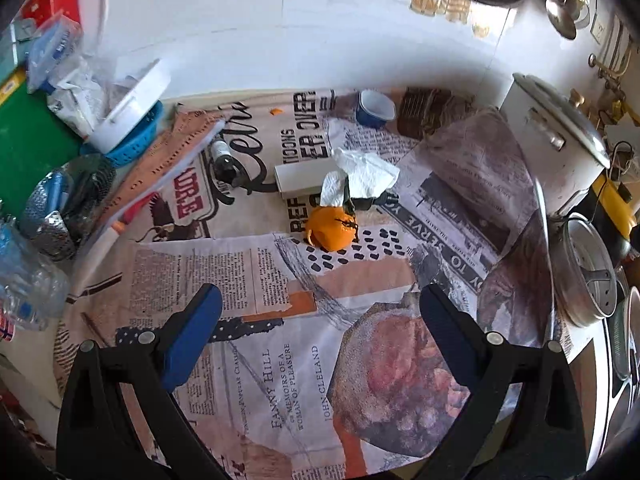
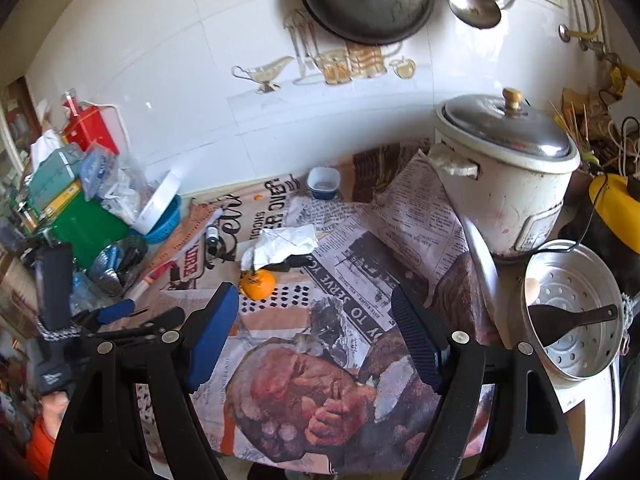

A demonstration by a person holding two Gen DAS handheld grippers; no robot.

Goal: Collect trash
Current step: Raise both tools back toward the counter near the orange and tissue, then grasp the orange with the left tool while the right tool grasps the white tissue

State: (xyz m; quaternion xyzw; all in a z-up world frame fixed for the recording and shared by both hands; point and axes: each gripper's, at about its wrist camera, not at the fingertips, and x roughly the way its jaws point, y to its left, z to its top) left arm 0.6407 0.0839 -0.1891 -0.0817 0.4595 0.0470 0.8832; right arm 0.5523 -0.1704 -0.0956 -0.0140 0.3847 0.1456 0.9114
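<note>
We have both sets of jaws spread, nothing between them: left gripper (image 1: pixel 320 308), right gripper (image 2: pixel 314 308). Crumpled white paper tissue (image 1: pixel 362 178) lies on newspaper-print surface (image 1: pixel 240 272), touching round orange fruit peel (image 1: pixel 332 228), behind it.

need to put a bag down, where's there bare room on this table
Free: the newspaper-print cloth in front of the orange peel, out to the near edge. Crowded: left edge by the blue basket and plastic bottle; right by the rice cooker and steamer pot.
</note>
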